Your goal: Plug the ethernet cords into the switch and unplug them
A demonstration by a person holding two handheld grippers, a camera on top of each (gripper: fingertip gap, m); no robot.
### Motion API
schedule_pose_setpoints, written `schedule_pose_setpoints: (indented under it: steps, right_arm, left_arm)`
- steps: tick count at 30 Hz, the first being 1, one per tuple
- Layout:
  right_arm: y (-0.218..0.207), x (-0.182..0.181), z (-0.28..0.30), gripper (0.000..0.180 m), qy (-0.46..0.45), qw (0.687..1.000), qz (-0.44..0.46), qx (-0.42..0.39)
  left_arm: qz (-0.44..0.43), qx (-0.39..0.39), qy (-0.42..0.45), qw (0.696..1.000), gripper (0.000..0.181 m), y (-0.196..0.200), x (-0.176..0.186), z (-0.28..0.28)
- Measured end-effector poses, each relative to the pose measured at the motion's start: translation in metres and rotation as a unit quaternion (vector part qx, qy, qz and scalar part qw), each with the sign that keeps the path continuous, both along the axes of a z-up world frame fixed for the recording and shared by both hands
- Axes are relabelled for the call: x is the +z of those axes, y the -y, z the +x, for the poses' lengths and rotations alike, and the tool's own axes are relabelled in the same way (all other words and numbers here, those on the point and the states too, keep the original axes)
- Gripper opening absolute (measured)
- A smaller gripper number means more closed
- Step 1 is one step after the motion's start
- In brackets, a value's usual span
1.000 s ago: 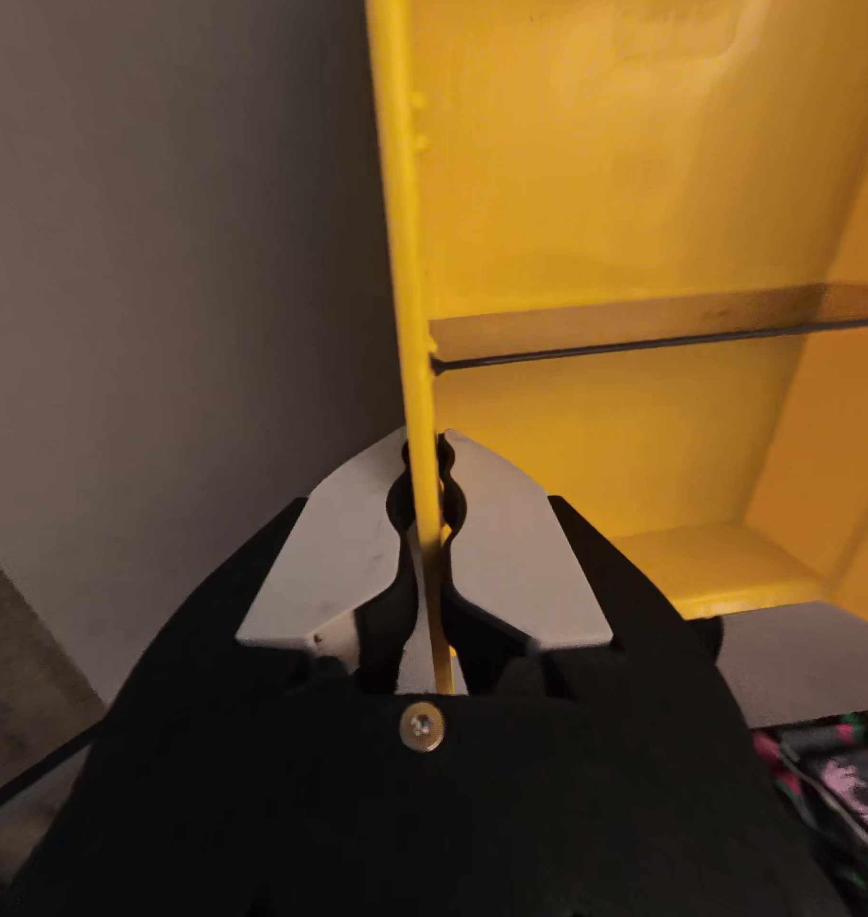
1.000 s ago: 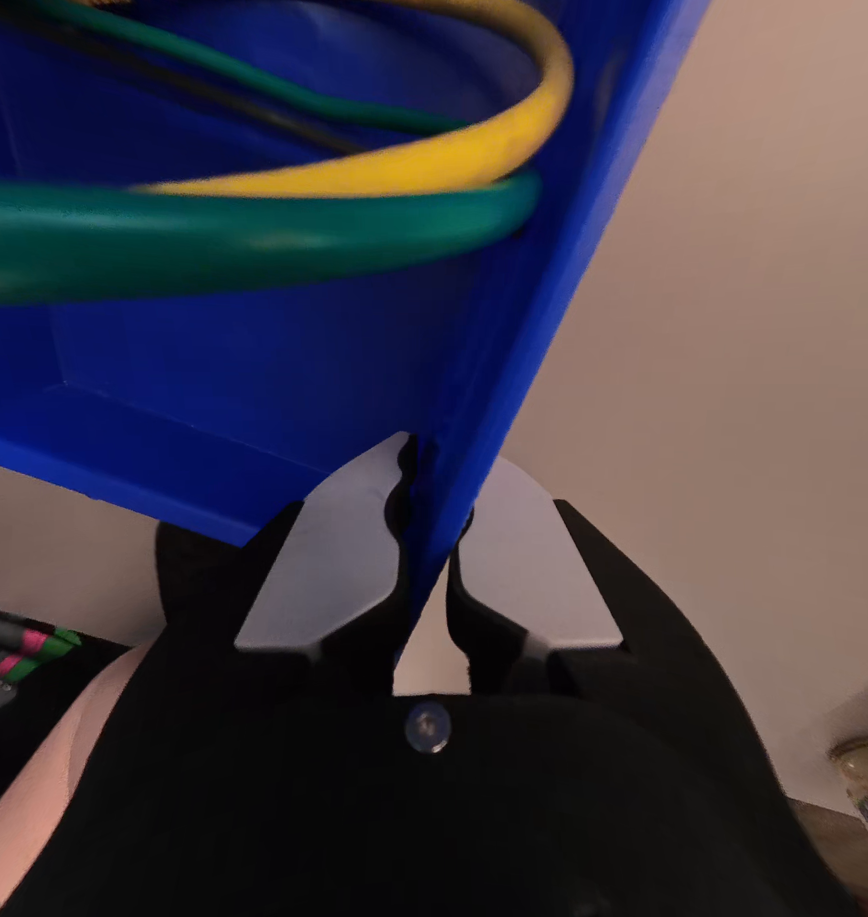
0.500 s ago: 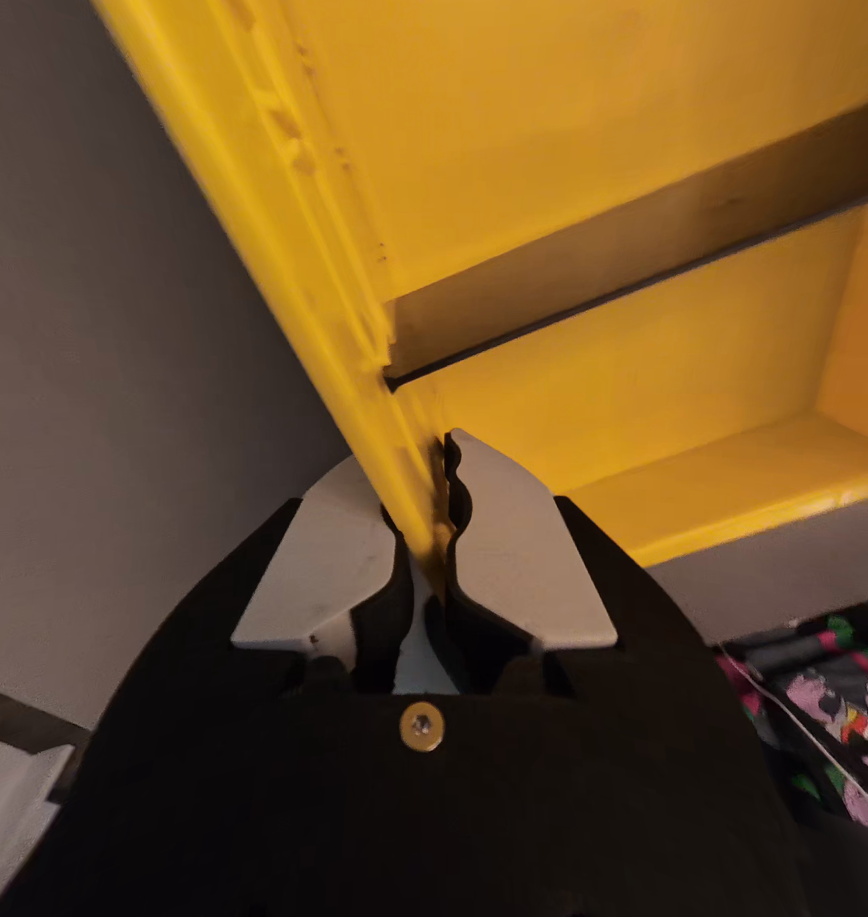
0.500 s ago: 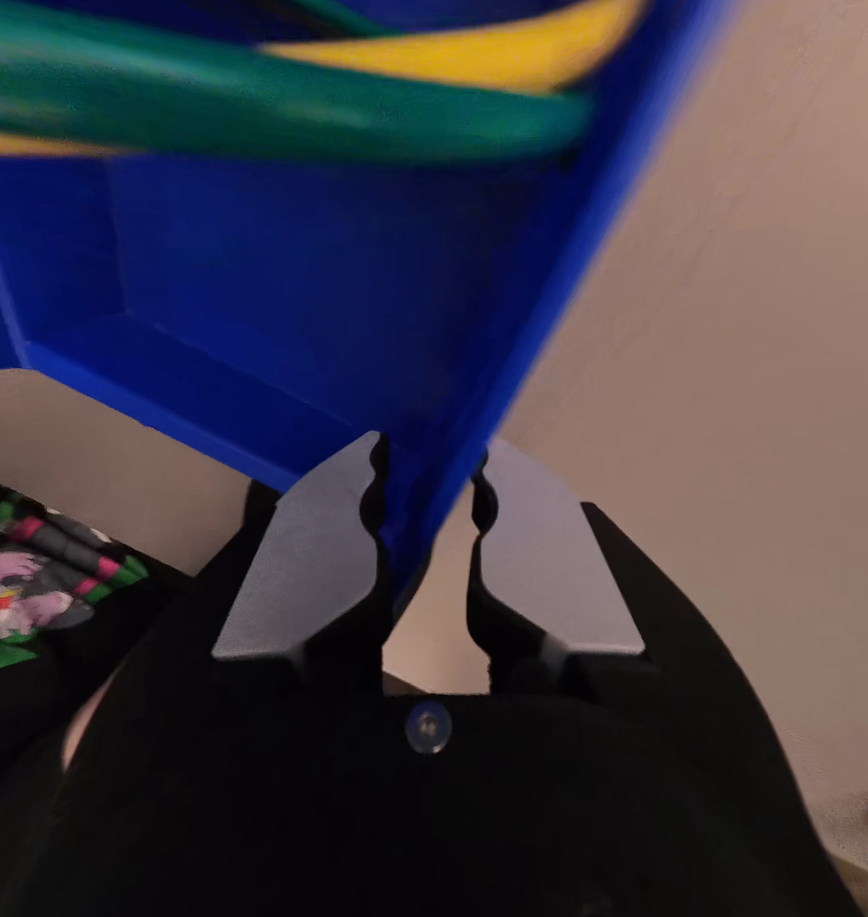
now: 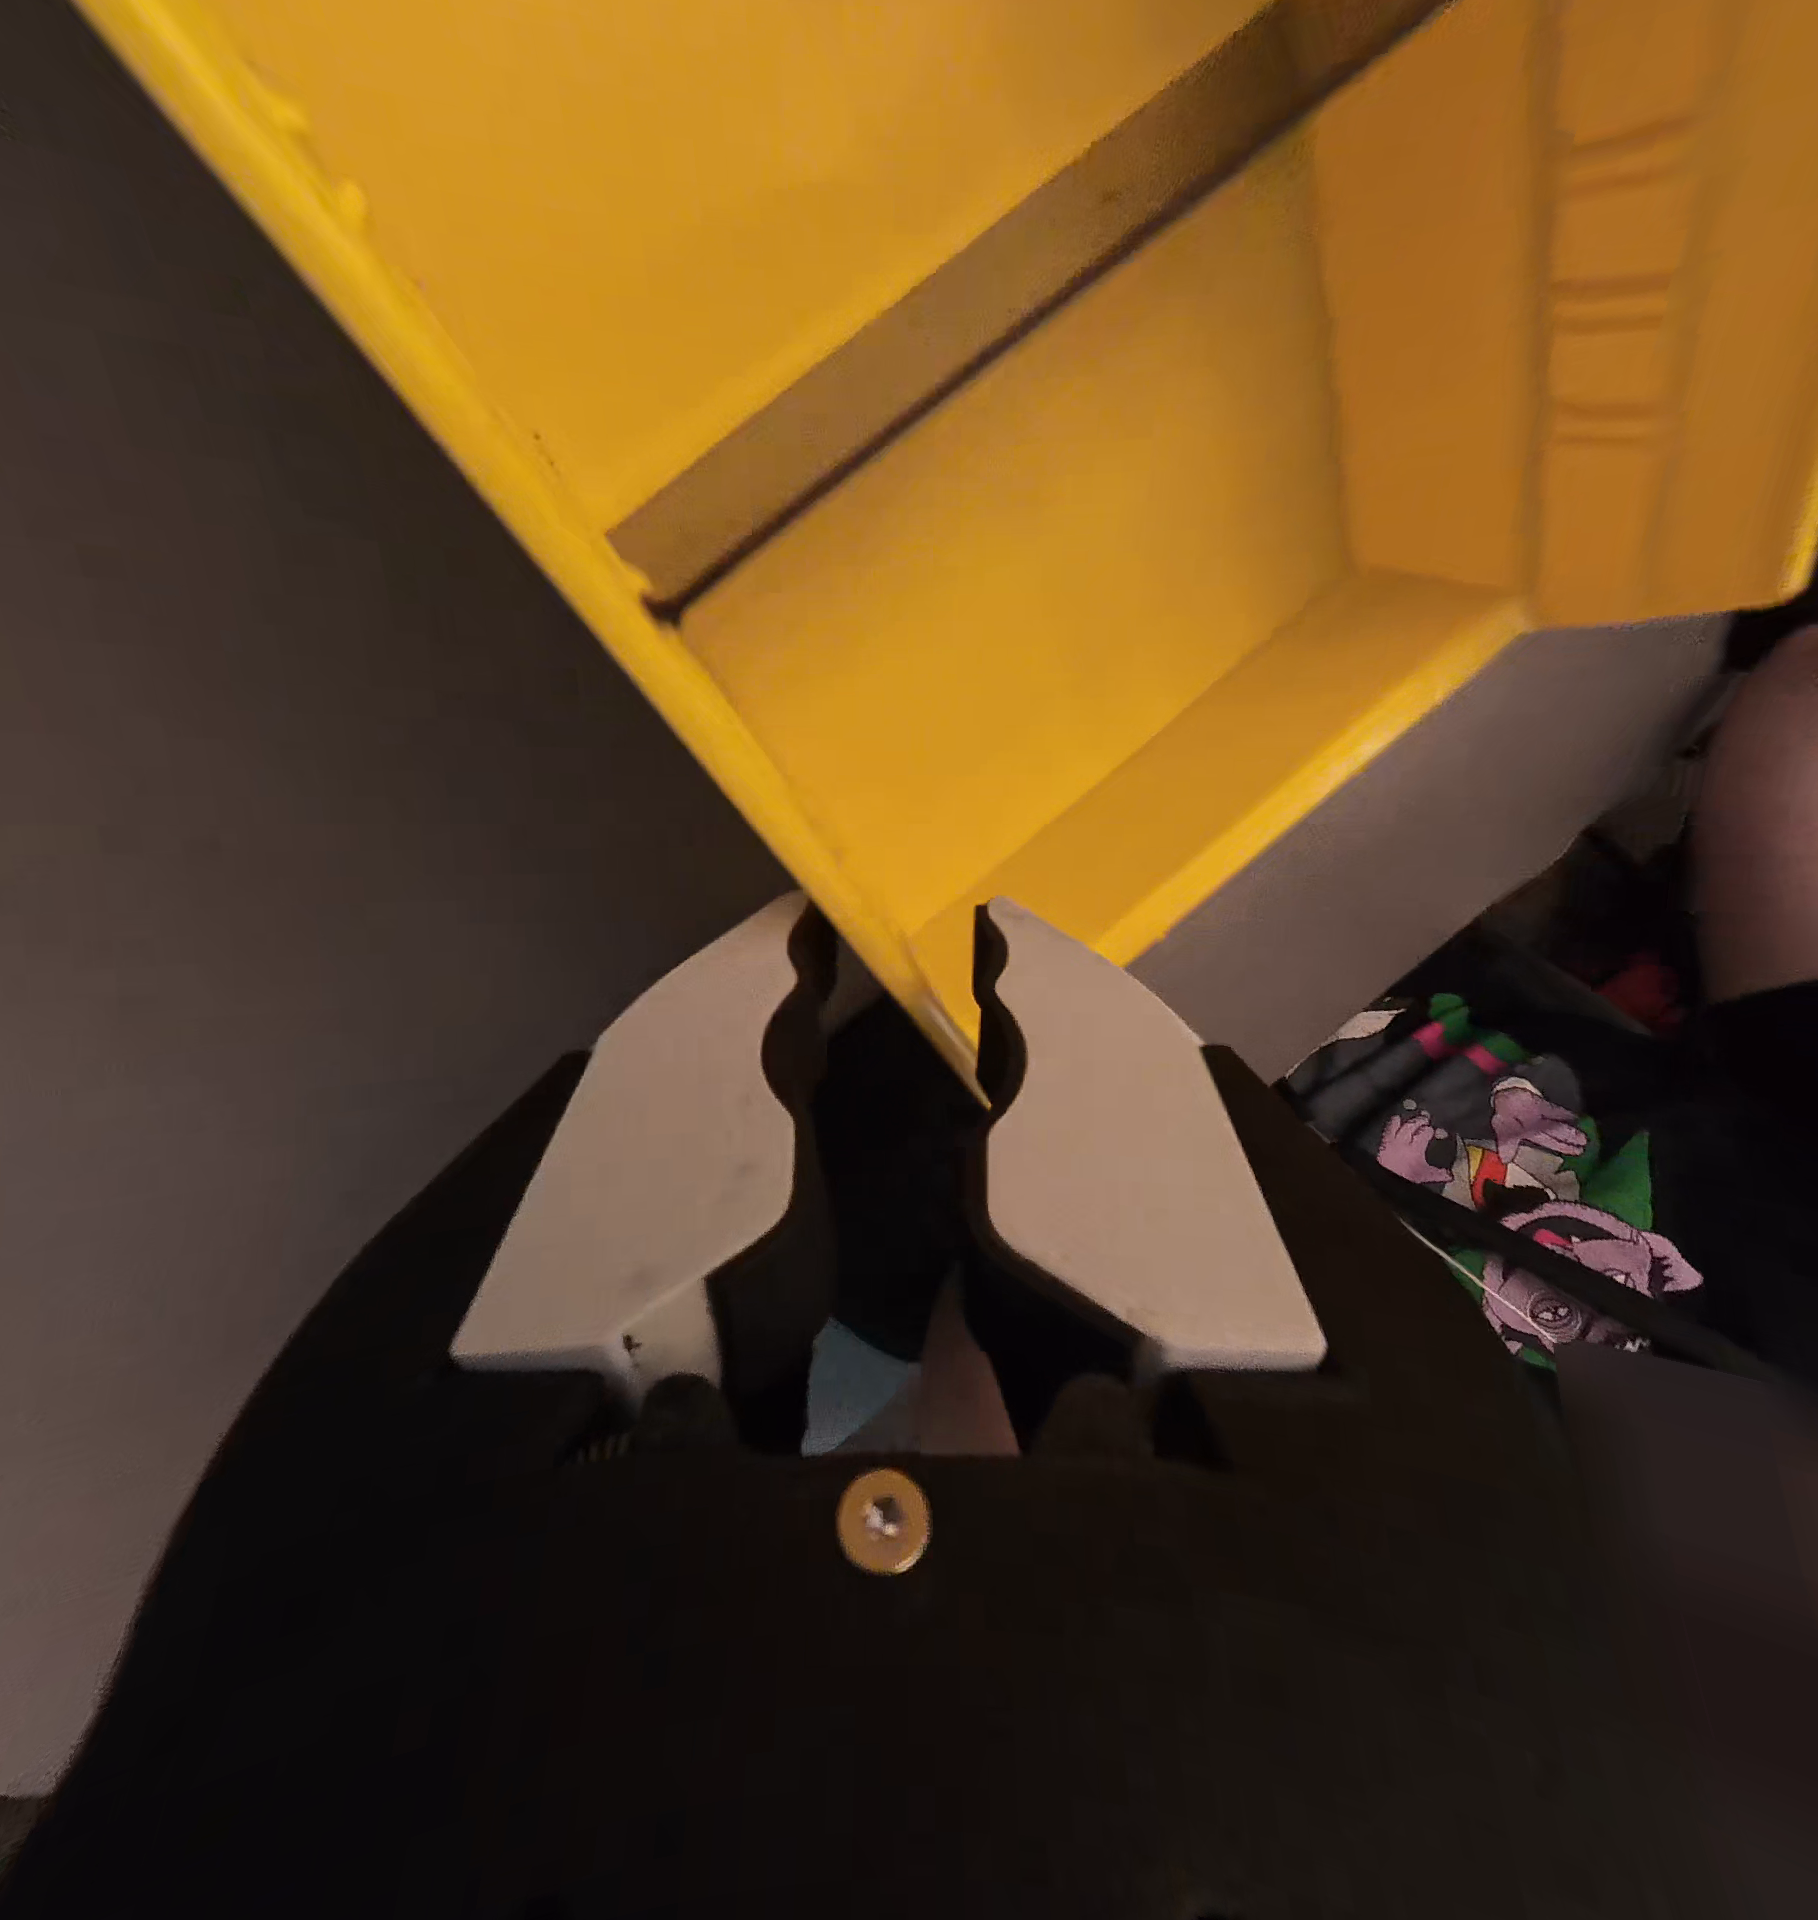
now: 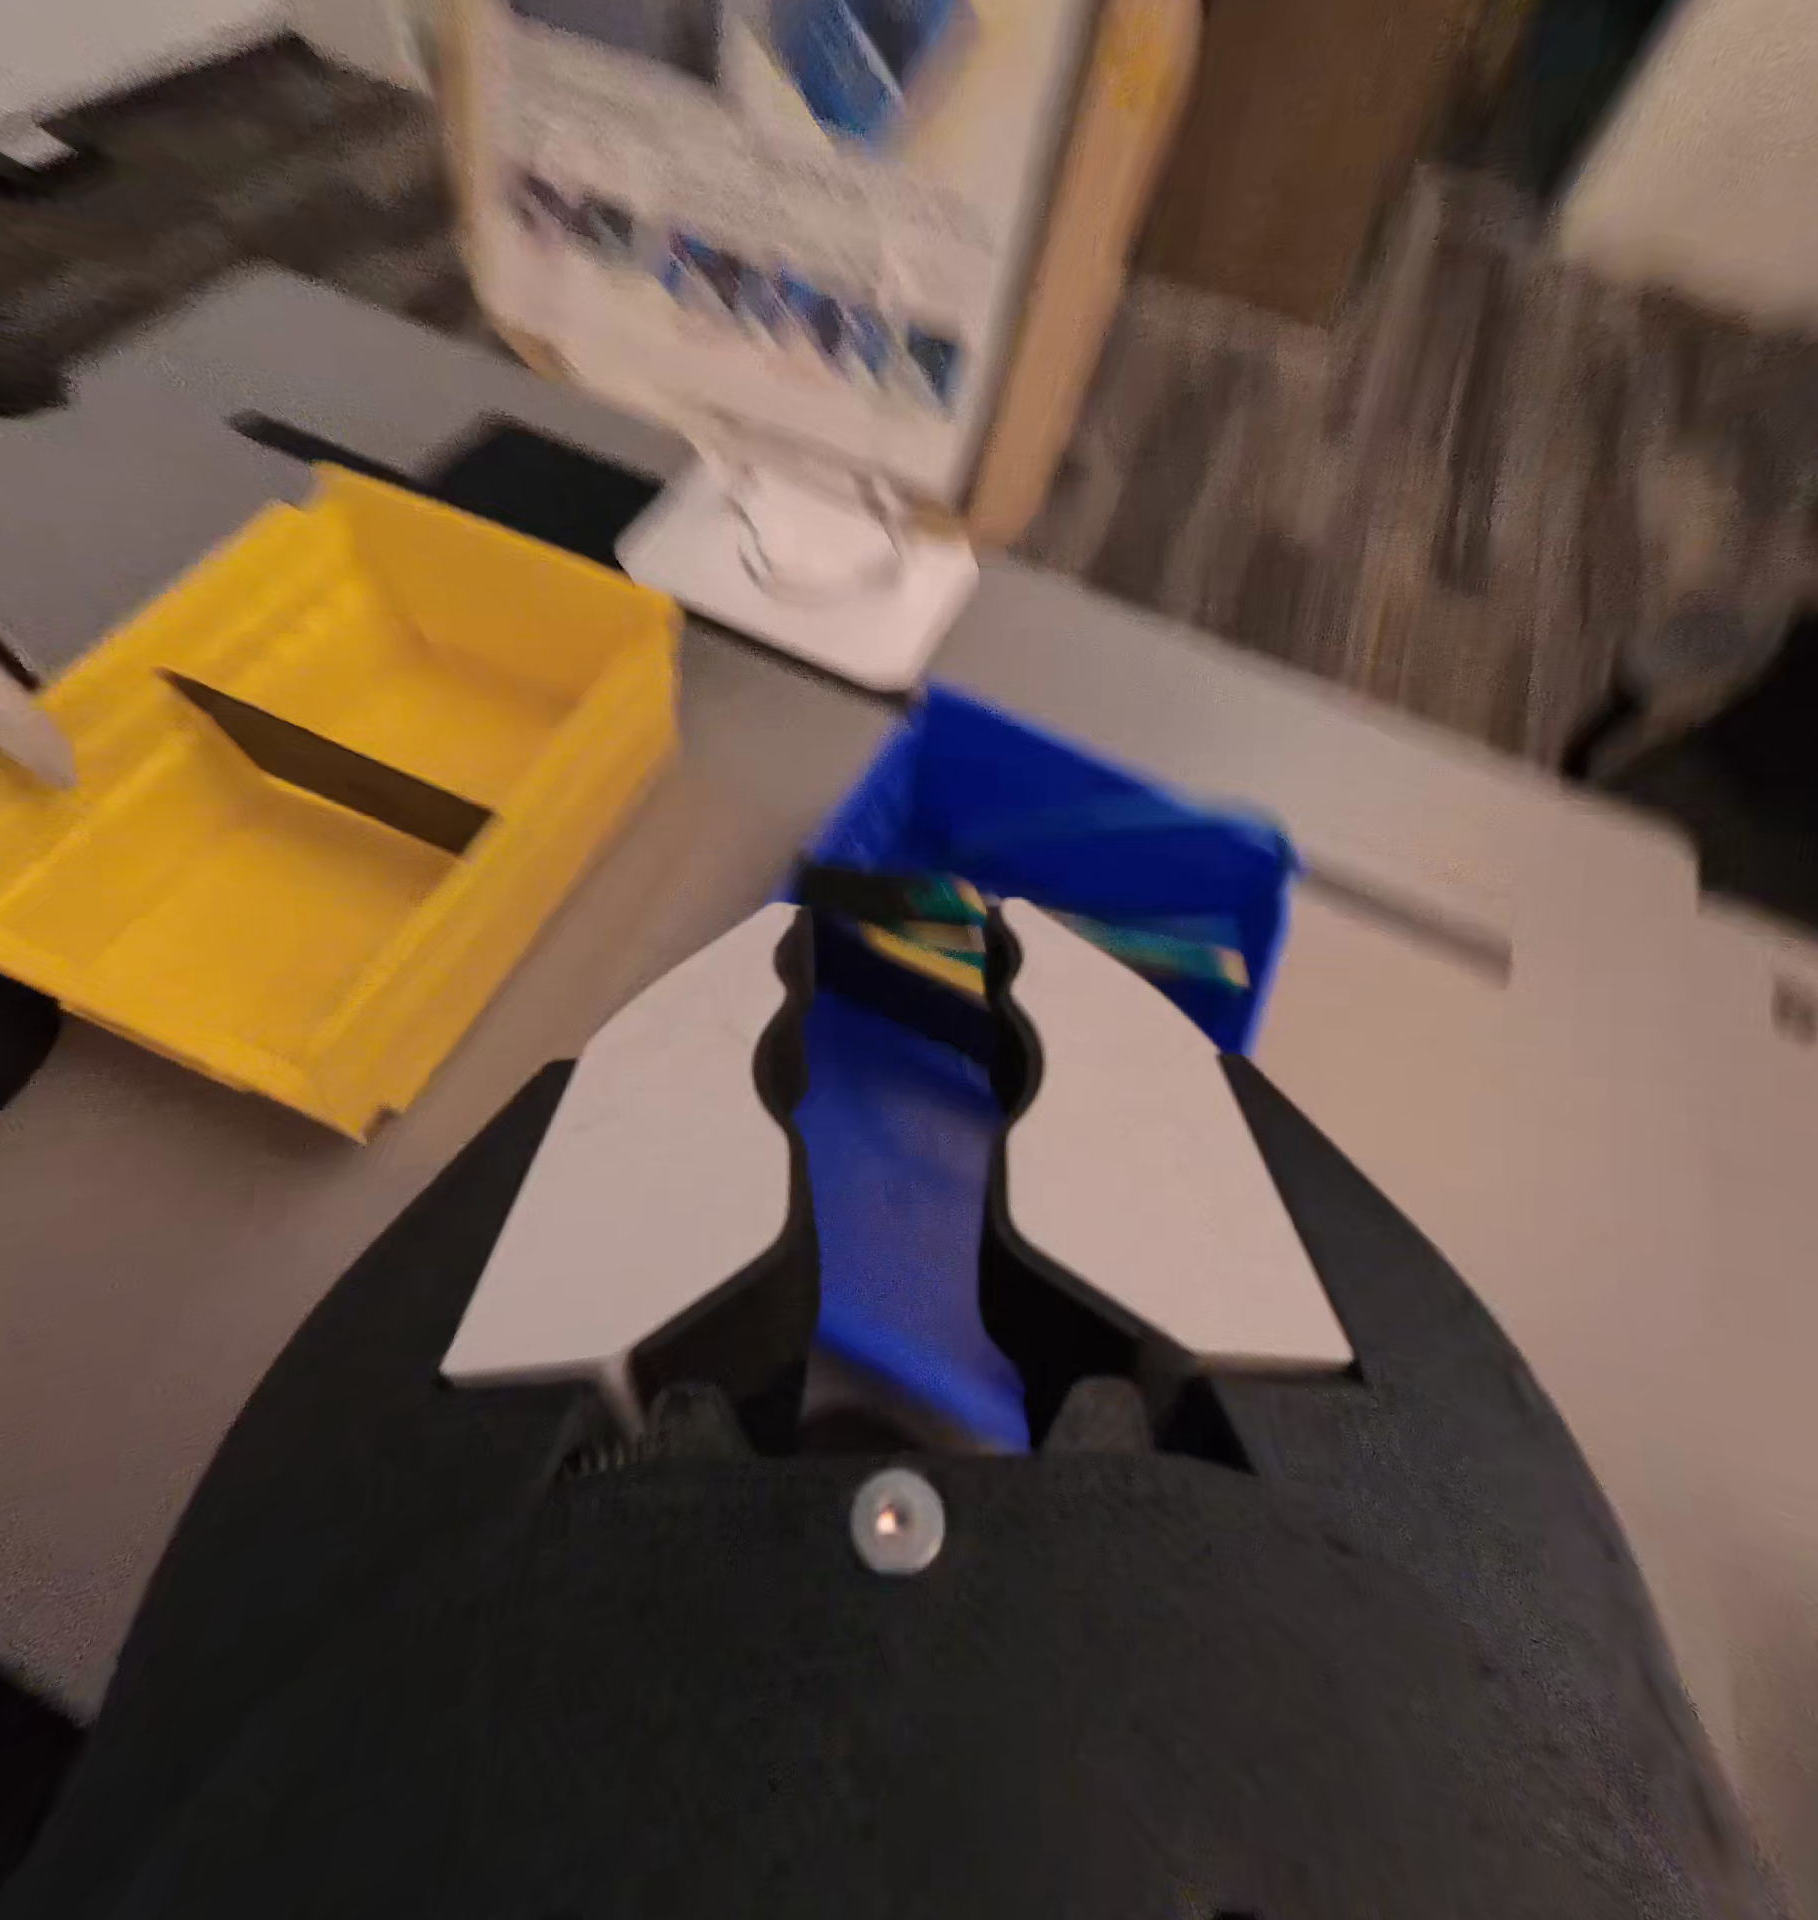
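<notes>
Two bins: one yellow [image 6: 292, 831], one blue [image 6: 1071, 821]

Each tool has the same build — a broad matte-black body that fans out toward the camera, with two pale grey finger plates set into it. On the left tool [image 5: 889, 997] the plates are flat wedges with scuffed faces, and their inner edges carry black pads cut in a wavy, scalloped outline. A single brass-coloured screw sits in the black body just below the gap. The right tool [image 6: 900, 987] matches it, though its screw looks silver and the black surface shows a fine grainy texture. Beside the left tool the person wears dark fabric printed with purple cartoon figures, green and pink — plus a thin black cable across it.
</notes>
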State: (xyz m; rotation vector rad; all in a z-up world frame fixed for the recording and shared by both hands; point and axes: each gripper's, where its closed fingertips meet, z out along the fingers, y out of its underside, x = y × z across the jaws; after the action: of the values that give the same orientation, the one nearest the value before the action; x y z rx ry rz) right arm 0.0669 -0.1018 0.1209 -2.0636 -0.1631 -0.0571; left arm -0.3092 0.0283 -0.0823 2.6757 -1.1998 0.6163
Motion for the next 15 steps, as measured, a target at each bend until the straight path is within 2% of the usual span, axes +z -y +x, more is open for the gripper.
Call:
schedule_pose_setpoints:
  steps: [3,4,6,9,12,15]
  right_arm:
    - [-0.008,0.019,-0.089,0.049,0.056,0.983,0.101,0.142]
    - [-0.011,0.021,-0.113,0.057,0.066,0.975,0.127,0.172]
    - [-0.025,0.015,-0.149,0.061,0.067,0.966,0.147,0.203]
    - [-0.069,-0.027,-0.177,0.064,0.026,0.976,0.071,0.206]
    - [-0.111,-0.098,-0.187,0.058,0.001,0.978,-0.064,0.2]
    - [-0.129,-0.159,-0.181,0.058,0.01,0.968,-0.188,0.167]
  left_arm:
    - [0.058,0.015,0.03,0.998,0.025,0.001,0.026,-0.011]
    - [0.077,0.019,0.042,0.996,0.025,0.001,0.034,-0.014]
    - [0.11,0.024,0.061,0.992,0.024,0.002,0.048,-0.018]
    - [0.146,0.026,0.079,0.986,0.024,0.004,0.063,-0.022]
    - [0.176,0.012,0.101,0.979,0.024,0.007,0.076,-0.018]
    - [0.195,-0.009,0.118,0.974,0.024,0.012,0.085,-0.014]
